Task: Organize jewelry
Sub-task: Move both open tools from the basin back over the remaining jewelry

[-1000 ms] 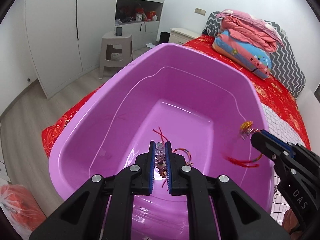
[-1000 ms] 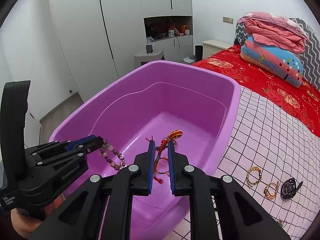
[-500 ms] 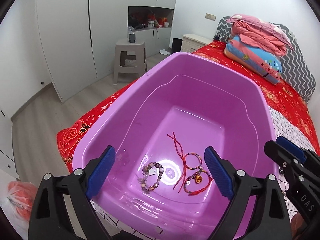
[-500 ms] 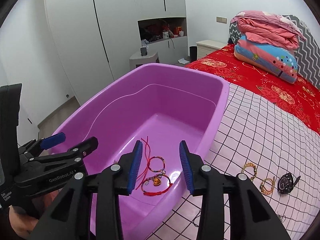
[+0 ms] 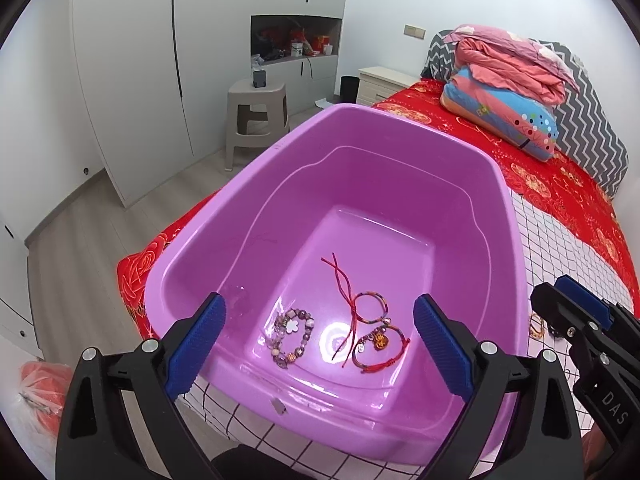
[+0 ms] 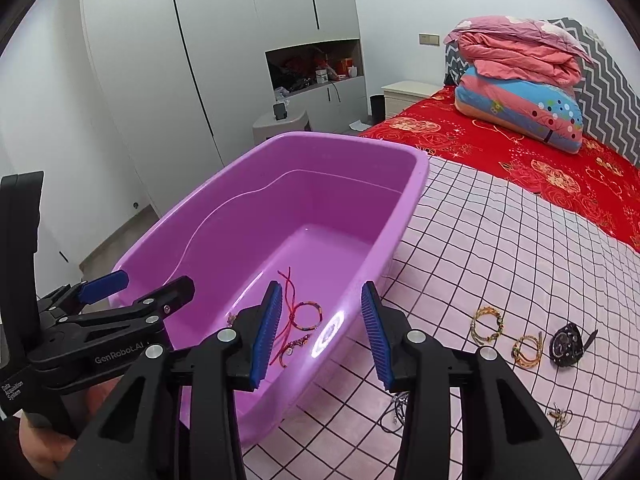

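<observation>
One tub; three bracelets inside; two bracelets and one watch on bed; two tools.

Both tools are matte black plastic frames with triangular cut-outs, each finger lined with a ribbed blue pad. The left gripper carries round silver screws at its finger joints, and its side plate reads "GenRobot.AI" in white (with smaller white lettering running down the handle, too small to read fully). The right gripper has the same silver screws and blue pads; its flank shows white letters "DAS". A hand wraps the left handle's base.
</observation>
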